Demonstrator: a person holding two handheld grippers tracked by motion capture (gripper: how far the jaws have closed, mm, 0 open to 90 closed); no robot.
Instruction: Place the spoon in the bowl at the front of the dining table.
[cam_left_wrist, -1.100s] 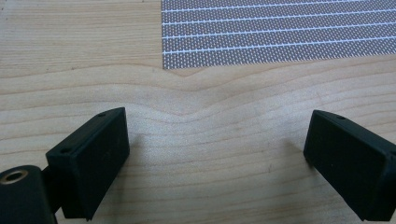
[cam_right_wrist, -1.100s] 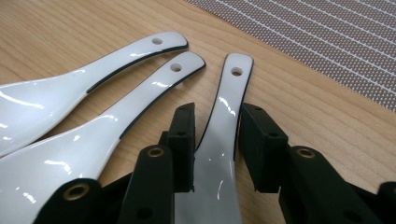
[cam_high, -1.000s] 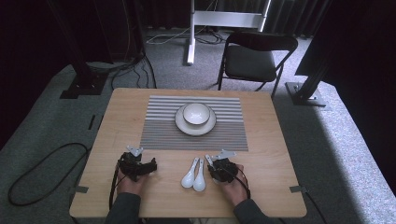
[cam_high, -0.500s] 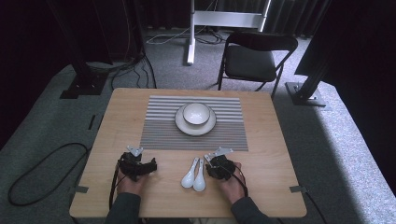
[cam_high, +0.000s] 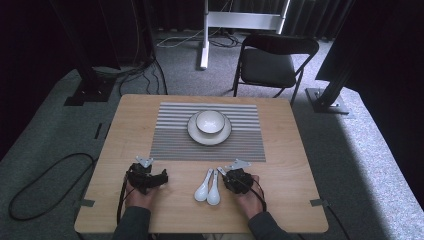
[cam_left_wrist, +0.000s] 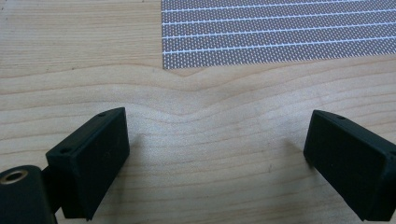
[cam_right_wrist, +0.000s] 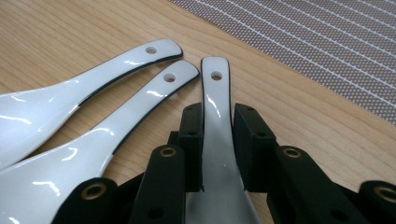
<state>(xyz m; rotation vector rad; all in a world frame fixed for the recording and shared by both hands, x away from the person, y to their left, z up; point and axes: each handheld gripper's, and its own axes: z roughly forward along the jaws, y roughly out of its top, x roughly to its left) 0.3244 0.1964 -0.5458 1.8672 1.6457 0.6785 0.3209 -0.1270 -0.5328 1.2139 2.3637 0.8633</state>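
Note:
Three white ceramic spoons lie on the wooden table (cam_high: 280, 150). My right gripper (cam_right_wrist: 218, 114) is shut on the handle of the rightmost spoon (cam_right_wrist: 215, 88), which stands on edge between the pads; its jaws have just been closing on it. The other two spoons (cam_right_wrist: 116, 74) (cam_right_wrist: 140, 105) lie flat just to its left. From above, my right gripper (cam_high: 227, 175) sits at the front of the table beside the spoon pair (cam_high: 208, 187). My left gripper (cam_high: 148, 172) rests farther left, its jaws wide open over bare wood (cam_left_wrist: 217, 144).
A white bowl (cam_high: 210, 121) stands on a white plate (cam_high: 192, 132) in the middle of a grey striped placemat (cam_high: 245, 145). A corner of the mat (cam_left_wrist: 280, 42) lies just ahead of my left gripper. A black chair (cam_high: 272, 62) stands behind the table.

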